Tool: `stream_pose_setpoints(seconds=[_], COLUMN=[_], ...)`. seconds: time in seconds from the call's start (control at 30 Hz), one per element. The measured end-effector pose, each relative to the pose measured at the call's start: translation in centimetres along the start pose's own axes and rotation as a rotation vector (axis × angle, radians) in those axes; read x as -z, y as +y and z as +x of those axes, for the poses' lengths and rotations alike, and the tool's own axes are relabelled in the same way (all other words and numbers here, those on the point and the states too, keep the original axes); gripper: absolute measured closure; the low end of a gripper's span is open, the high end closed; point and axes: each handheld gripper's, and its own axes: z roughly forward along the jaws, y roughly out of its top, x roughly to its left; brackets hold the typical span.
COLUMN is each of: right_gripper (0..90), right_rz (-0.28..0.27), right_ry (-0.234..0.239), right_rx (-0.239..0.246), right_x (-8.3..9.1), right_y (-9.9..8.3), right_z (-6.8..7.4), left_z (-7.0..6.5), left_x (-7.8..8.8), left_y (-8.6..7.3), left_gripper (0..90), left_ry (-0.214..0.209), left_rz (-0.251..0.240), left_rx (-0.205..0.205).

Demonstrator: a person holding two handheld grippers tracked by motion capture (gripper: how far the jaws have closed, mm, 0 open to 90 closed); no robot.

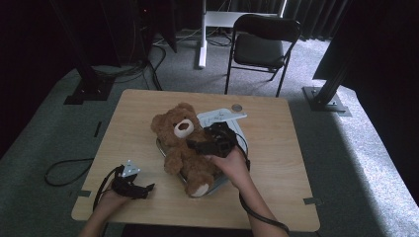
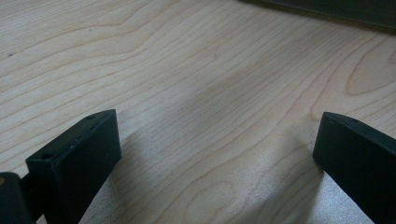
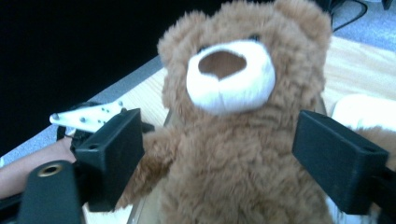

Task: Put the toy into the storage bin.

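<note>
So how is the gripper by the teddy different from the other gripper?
The right gripper hangs over the teddy bear, while the left gripper rests low near the table's front edge. The right gripper's jaws stand either side of the bear's fluffy body without squeezing it; the left gripper's jaws have bare wood between them. Both are black, both are open, and a hand holds each.
</note>
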Motion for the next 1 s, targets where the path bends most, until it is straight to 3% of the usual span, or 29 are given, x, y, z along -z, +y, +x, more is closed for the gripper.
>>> stream_pose_setpoints(seconds=[0.37, 0.77, 0.87, 1.0], right_gripper=[16.7, 18.2, 18.2, 18.4], right_rz=[-0.009, 0.045, 0.071, 0.118], right_ry=[-0.026, -0.048, -0.036, -0.065], right_rx=[-0.002, 0.007, 0.006, 0.024], right_x=[-0.8, -5.1, -6.0, -7.2], right_y=[3.1, 4.9, 4.8, 4.3], right_z=[-0.7, -0.9, -0.9, -0.9], left_z=[0.0, 0.0, 0.0, 0.0], left_x=[0.0, 0.0, 0.0, 0.0], left_y=[0.0, 0.0, 0.0, 0.0], left_gripper=[1.4, 1.4, 1.4, 1.4], left_ry=[0.0, -0.001, -0.001, -0.003], left_rz=[0.0, -0.001, -0.001, -0.001], left_rx=[0.001, 0.0, 0.0, -0.002])
